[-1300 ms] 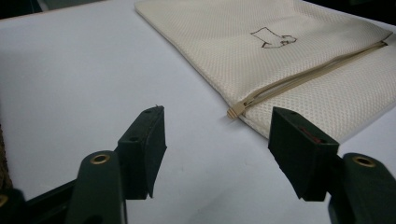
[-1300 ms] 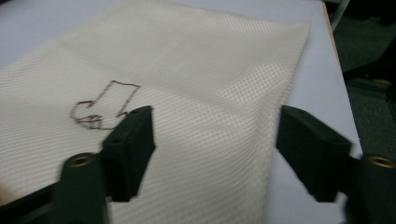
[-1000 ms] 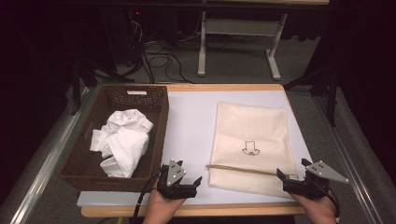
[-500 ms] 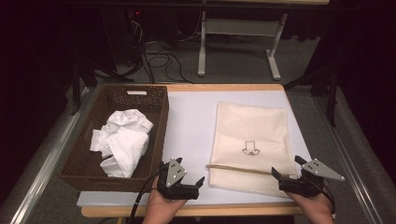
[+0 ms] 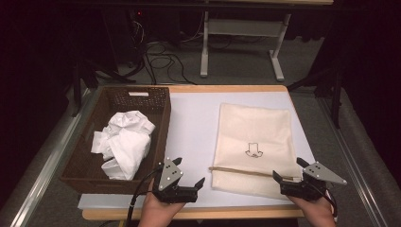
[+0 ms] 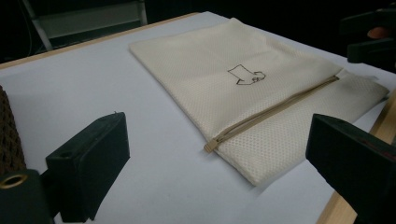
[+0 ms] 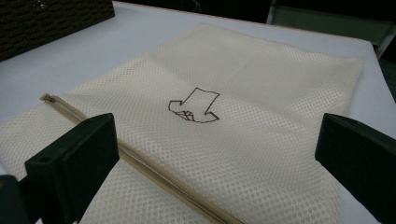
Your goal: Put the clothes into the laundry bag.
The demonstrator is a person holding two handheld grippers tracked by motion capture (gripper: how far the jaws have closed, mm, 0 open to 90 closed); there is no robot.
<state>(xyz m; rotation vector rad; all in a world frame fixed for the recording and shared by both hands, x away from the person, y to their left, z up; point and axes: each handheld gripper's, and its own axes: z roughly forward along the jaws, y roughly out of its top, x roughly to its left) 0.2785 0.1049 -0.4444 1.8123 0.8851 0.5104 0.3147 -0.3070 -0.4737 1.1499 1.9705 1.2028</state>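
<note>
A cream mesh bag (image 5: 255,130) lies flat on the white table top, with a small black drawing on it and a tan zipper (image 5: 241,172) running along its near end. My left gripper (image 5: 190,171) stands open just left of the zipper's end, near the front edge. My right gripper (image 5: 288,169) is open at the bag's near right corner, over the other end of the zipper. In the left gripper view the open jaws frame the zipper's end (image 6: 211,145) and the bag (image 6: 233,60). The right gripper view has the bag (image 7: 261,70) and zipper (image 7: 140,163) between the open jaws.
A dark woven basket (image 5: 137,97) holding crumpled white cloth (image 5: 125,142) stands at the left of the table. The table's wooden front edge (image 5: 236,213) runs just below both hands. Cables and a desk frame lie on the floor behind.
My right gripper has crept a little to the left toward the bag's near corner. The left gripper has hardly moved, and the bag lies as before.
</note>
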